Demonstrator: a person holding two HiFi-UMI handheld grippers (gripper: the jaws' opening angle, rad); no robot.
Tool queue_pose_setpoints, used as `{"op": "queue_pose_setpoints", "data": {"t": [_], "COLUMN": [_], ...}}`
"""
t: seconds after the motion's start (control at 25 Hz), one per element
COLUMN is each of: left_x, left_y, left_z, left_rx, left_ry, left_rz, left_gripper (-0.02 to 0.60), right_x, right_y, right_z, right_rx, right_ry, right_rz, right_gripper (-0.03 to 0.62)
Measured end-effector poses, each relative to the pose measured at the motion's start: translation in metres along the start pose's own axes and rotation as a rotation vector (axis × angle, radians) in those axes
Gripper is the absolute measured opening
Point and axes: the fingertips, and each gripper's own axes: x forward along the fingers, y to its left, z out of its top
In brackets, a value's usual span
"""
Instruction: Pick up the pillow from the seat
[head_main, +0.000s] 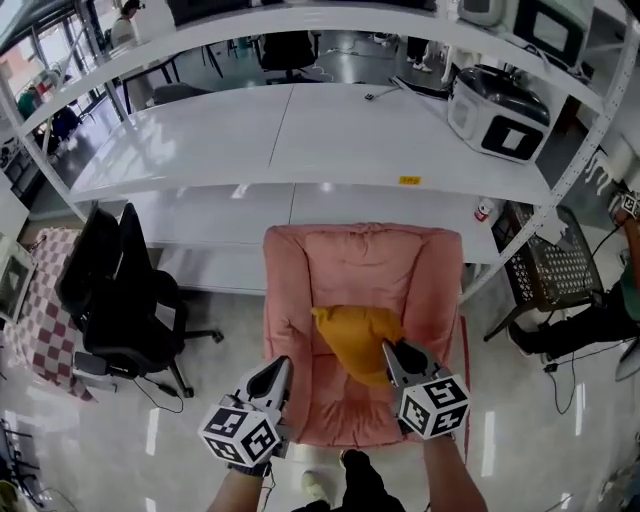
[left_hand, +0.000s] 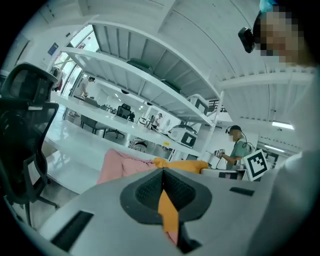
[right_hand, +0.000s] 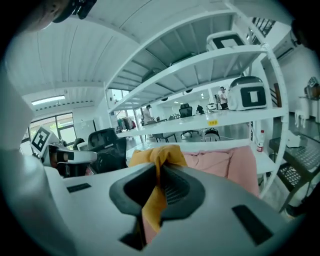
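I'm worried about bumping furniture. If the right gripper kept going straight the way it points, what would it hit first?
Probably the backrest of the pink armchair. The right gripper, shut on the yellow pillow, points toward it, with the white shelf behind. Depth is unclear.

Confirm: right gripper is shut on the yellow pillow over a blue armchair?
Not blue: the armchair is pink, as the head view shows. The right gripper is shut on the yellow pillow over it.

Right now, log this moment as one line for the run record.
left gripper: shut on pillow | right gripper: shut on pillow | pillow: yellow, over pink armchair seat
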Motion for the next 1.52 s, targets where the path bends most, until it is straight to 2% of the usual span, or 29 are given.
{"op": "queue_pose_setpoints", "data": {"t": [0.2,0.64,1.04,1.52], "left_x": [-0.023,-0.073,-0.103,-0.130], "left_y": [-0.022,-0.059,-0.090,-0.103], "left_z": [0.042,0.132,0.166,0.179], "left_rx": [0.026,0.116,0.176,0.212], "left_ry": [-0.039,-0.182,-0.238,-0.274], "left_rz": [-0.015,0.001,-0.026,-0.045], "left_gripper": [0.006,0.006,0.006,0.006], "right_x": [-0.029,-0.085,-0.129,-0.159], "right_y": [0.024,0.069,0.094,0.120], "right_z": [0.049,0.137,0.185,0.206], "right_rx": [0.006,-0.105,-0.155,-0.212], "right_ry": [-0.083,-0.235,-0.321,-0.386], "right_rz": [0.022,0.023,0.031,0.035], "right_gripper": [0.026,0.026,0.026,0.026]}}
